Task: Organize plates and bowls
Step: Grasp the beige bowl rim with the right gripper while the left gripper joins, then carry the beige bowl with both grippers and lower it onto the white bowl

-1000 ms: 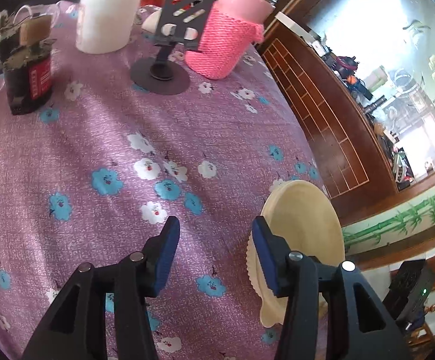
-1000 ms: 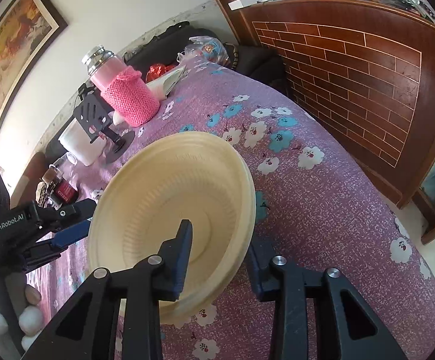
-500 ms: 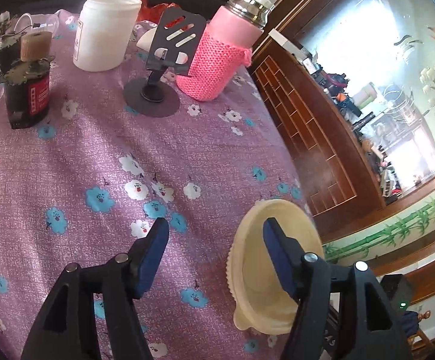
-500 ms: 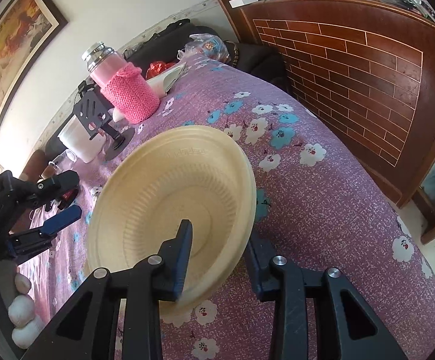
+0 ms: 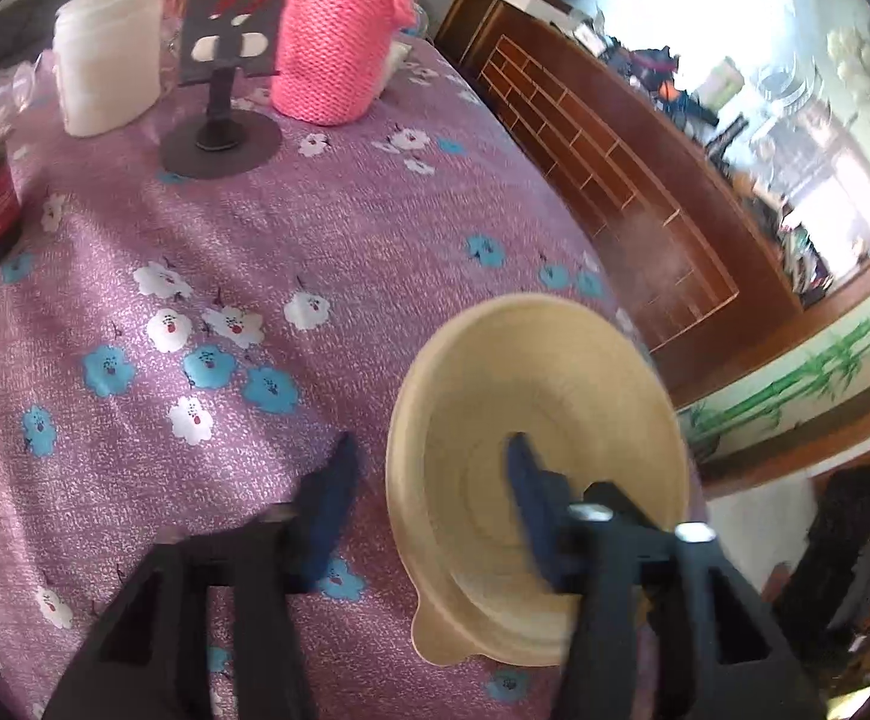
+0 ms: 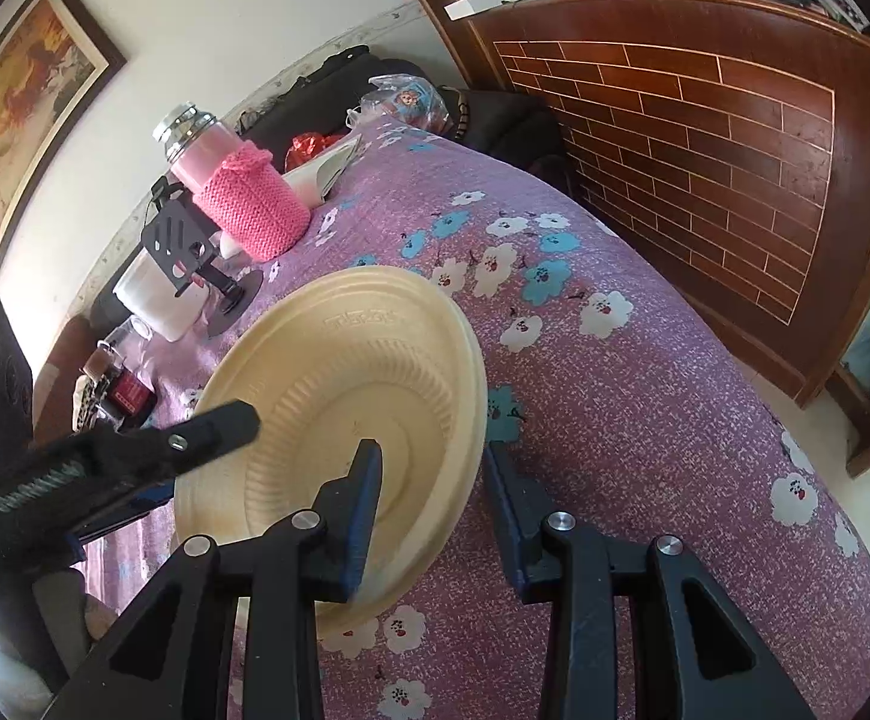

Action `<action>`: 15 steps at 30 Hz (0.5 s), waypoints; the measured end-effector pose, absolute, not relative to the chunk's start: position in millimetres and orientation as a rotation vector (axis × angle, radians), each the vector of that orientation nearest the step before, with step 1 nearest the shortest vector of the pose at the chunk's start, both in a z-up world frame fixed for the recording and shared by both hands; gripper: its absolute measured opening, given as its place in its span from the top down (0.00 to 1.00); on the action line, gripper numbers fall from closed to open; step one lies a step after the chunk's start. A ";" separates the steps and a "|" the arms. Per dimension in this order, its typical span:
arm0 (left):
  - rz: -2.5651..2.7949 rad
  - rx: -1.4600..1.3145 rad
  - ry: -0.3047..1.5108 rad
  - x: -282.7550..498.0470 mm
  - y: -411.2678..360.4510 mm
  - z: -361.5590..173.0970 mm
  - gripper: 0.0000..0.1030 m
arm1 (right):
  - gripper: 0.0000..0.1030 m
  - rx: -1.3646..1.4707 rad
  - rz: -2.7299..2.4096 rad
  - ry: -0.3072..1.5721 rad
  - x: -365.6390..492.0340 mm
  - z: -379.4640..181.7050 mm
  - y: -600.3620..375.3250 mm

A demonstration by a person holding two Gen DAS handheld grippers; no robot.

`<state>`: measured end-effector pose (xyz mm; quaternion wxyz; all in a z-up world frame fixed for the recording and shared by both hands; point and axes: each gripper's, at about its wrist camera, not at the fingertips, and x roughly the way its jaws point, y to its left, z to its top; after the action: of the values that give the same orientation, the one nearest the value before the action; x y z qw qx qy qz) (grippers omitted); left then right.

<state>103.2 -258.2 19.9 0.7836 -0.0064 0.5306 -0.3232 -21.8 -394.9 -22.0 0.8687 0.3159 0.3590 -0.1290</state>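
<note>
Nearest in the right wrist view, the right gripper (image 6: 432, 495) is seen with its jaws spread, the rim of the cream bowl (image 6: 339, 408) lying between them; whether the pads actually press the rim cannot be told. The bowl is tilted, raised above the purple floral tablecloth (image 6: 645, 372) near the table's right edge. At its left rim the left gripper (image 5: 432, 474) is met, jaws set wide: one finger is reached into the bowl (image 5: 531, 420) while the other is kept outside the rim, over the cloth (image 5: 315, 228). This view is blurred, so contact cannot be judged. Farther back, a black phone stand (image 5: 225, 90), a white jar (image 5: 105, 78) and a flask in a pink knitted sleeve (image 5: 339, 42) are ranged along the far side.
</note>
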 end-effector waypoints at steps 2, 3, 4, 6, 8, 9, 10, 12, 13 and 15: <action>-0.686 0.026 1.161 99.3 -263.7 16.0 0.87 | 0.63 0.652 -0.275 0.753 -21.0 -22.3 -393.0; -0.673 0.039 1.160 96.8 -265.1 14.9 0.87 | 0.63 0.643 -0.279 0.750 -21.0 -22.1 -392.5; -0.668 0.044 1.151 95.4 -263.7 15.3 0.87 | 0.63 0.636 -0.280 0.747 -21.3 -21.5 -391.7; -0.650 0.058 1.135 90.6 -261.1 17.4 0.87 | 0.66 0.617 -0.280 0.731 -23.0 -17.9 -388.8; -0.634 0.057 1.123 86.8 -254.6 21.1 0.87 | 0.75 0.591 -0.275 0.699 -26.5 -11.4 -385.1; -0.629 0.047 1.119 85.1 -248.9 23.5 0.87 | 0.76 0.582 -0.265 0.681 -28.8 -8.0 -382.1; -0.623 0.033 1.117 83.7 -241.8 26.4 0.87 | 0.78 0.570 -0.252 0.666 -29.9 -4.8 -378.9; -0.608 -0.002 1.112 79.3 -227.9 33.1 0.87 | 0.81 0.522 -0.229 0.635 -31.7 4.4 -367.6; -0.599 -0.023 1.103 75.1 -217.8 38.1 0.87 | 0.81 0.501 -0.218 0.621 -32.9 8.6 -362.3; -0.581 -0.051 1.086 68.8 -200.6 46.3 0.87 | 0.81 0.481 -0.179 0.589 -37.3 17.7 -350.1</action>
<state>68.8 -200.6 46.3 0.8160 -0.0239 0.5093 -0.2723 -37.3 -350.1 17.7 0.9247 0.2347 0.2869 -0.0874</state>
